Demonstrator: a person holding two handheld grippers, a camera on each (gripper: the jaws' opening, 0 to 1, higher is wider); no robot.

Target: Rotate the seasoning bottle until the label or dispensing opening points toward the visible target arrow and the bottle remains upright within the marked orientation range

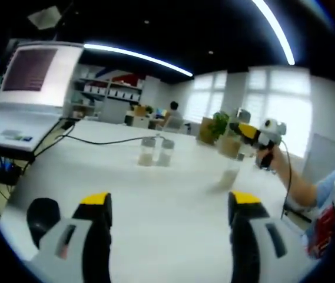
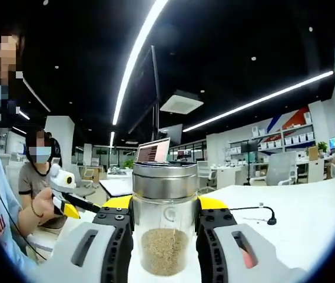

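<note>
A white table spans the left gripper view, laptop open at its far left w/ a black cable trailing across, two small clear jars standing mid-table. Right gripper is clenched on the seasoning bottle, jaws pressed to both sides of the glass, bottle upright, metal cap on top, grains settled in the lower part; it looks lifted off or at the table edge, can't tell which. Left gripper hovers released over bare tabletop, jaws wide apart, nothing btwn them. Seen from there, the right gripper sits far right, held by a hand. Step in hand, by judgement: bottle gripped, rotation underway or about to start. No target arrow or label is legible, so next move calls for locating the mark, then a slow twist keeping the bottle vertical. The jars are well apart and likely no obstacle; the cable nearer the laptop is. A masked person sits beyond.
</note>
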